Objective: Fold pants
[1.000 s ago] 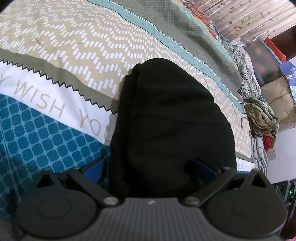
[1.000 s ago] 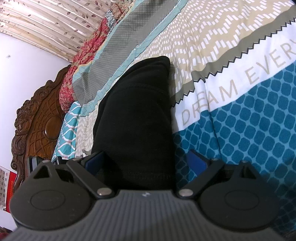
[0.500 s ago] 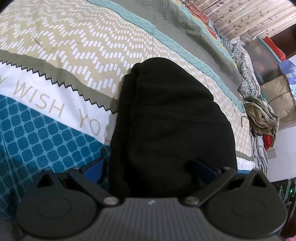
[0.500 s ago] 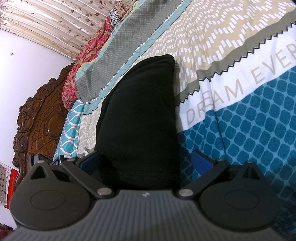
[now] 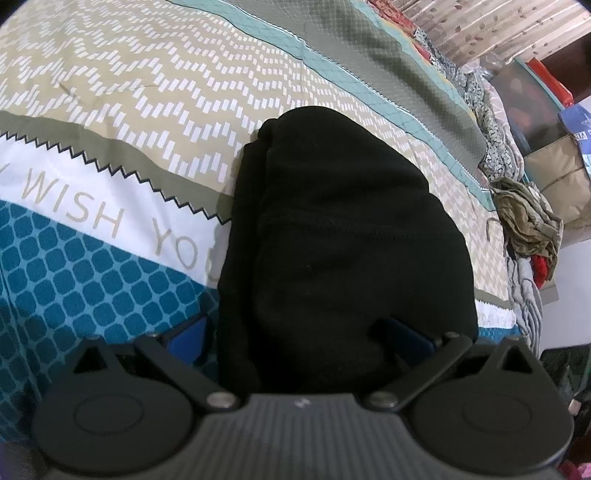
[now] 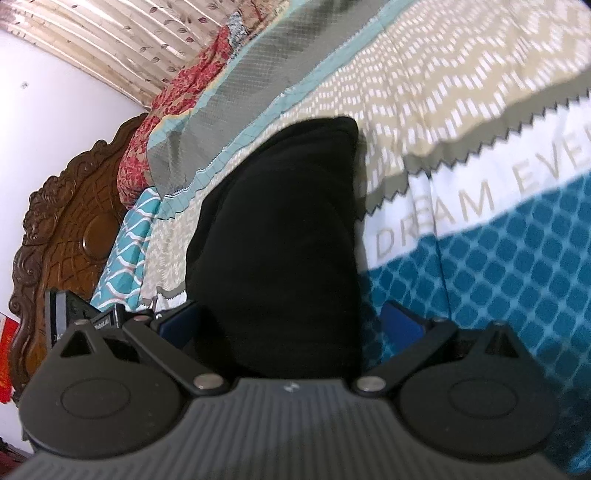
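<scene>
The black pants (image 5: 343, 236) lie folded into a thick bundle on the patterned bedspread (image 5: 110, 122). In the left wrist view the bundle runs away from my left gripper (image 5: 299, 332), whose blue fingers (image 5: 188, 336) stand wide apart on either side of its near end. In the right wrist view the same pants (image 6: 280, 236) lie between the spread blue fingers (image 6: 402, 321) of my right gripper (image 6: 291, 317). Both grippers are open. The near edge of the pants is hidden behind each gripper body.
A heap of olive and red clothes (image 5: 528, 225) lies at the bed's right edge, with boxes and bags (image 5: 554, 173) beyond. A carved wooden headboard (image 6: 70, 229) and a red floral pillow (image 6: 173, 107) stand at the left in the right wrist view. Curtains (image 6: 122, 33) hang behind.
The right gripper has pulled back and lifted a little, so the pants look smaller in its view. The left gripper has barely moved. The pants stay put.
</scene>
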`<state>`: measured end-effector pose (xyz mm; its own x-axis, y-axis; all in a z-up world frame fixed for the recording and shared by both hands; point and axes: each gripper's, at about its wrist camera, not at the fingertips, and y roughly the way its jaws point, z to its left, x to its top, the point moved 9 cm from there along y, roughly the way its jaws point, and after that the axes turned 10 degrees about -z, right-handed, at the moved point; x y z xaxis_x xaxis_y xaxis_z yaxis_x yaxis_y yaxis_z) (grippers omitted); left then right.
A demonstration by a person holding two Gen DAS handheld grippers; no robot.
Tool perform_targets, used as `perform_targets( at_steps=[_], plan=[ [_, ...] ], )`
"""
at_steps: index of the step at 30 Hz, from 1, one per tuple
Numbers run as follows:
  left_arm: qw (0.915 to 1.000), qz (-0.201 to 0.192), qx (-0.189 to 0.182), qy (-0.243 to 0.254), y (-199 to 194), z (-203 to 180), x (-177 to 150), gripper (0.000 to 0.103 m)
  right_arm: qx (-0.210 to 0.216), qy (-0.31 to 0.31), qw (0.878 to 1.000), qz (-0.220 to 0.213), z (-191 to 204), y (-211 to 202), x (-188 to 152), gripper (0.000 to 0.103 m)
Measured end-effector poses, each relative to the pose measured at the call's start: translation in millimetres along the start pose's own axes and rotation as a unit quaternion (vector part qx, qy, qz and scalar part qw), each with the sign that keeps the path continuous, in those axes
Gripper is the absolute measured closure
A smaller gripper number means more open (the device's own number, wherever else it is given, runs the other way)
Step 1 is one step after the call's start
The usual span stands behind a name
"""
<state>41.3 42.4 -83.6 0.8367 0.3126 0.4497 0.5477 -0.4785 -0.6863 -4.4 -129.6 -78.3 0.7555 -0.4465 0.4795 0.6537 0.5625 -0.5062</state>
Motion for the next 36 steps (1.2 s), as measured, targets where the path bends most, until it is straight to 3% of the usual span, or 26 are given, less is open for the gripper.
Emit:
perform_targets(
  at_steps=[7,8,11,13,15,17,19,21,23,25,26,27,29,36],
  plan=[
    [0.9997,-0.018,0.015,-0.012,1,-3,-1,0.001,0.015,-0.003,1.000,0.022,-1,17,5,0.000],
    [0.9996,-0.021,0.015,-0.015,0,-3,-1,0.001,0.020,-0.001,0.999,0.028,2,18,4,0.005],
    [0.9994,-0.023,0.007,-0.025,-2,-6,-1,0.010,0.035,-0.020,0.998,0.045,18,16,-2,0.022],
    [0.9994,-0.025,0.009,-0.022,-4,-7,-1,0.017,0.034,-0.044,0.997,0.047,26,13,-4,0.026],
    [0.9993,-0.028,0.007,-0.024,-6,-6,-2,0.025,0.037,-0.047,0.997,0.045,28,11,-5,0.027],
    [0.9990,-0.029,0.004,-0.034,-6,-1,-2,0.028,0.035,-0.036,0.998,0.042,23,12,-5,0.022],
    [0.9986,-0.028,0.000,-0.045,-6,2,-1,0.027,0.032,-0.012,0.999,0.041,15,12,-7,0.015],
    [0.9980,-0.028,-0.009,-0.056,-3,2,-1,0.011,0.033,0.008,0.998,0.053,10,17,-11,0.013],
    [0.9978,-0.031,-0.017,-0.055,1,-1,-1,0.007,0.034,0.006,0.998,0.059,13,18,-10,0.017],
    [0.9985,-0.038,0.001,-0.039,1,-5,-1,0.017,0.035,-0.001,0.997,0.063,19,15,-9,0.026],
    [0.9987,-0.039,0.006,-0.032,-1,-8,-1,0.037,0.034,-0.010,0.997,0.062,22,13,-7,0.033],
    [0.9987,-0.039,0.000,-0.034,-4,-9,1,0.050,0.034,-0.023,0.997,0.059,26,10,-6,0.036],
    [0.9970,-0.044,-0.028,-0.058,-15,-12,7,0.060,0.041,-0.039,0.997,0.047,36,5,-3,0.044],
    [0.9937,-0.079,-0.067,-0.041,-36,-46,37,0.062,0.081,-0.072,0.994,-0.006,66,-10,24,0.049]
  ],
)
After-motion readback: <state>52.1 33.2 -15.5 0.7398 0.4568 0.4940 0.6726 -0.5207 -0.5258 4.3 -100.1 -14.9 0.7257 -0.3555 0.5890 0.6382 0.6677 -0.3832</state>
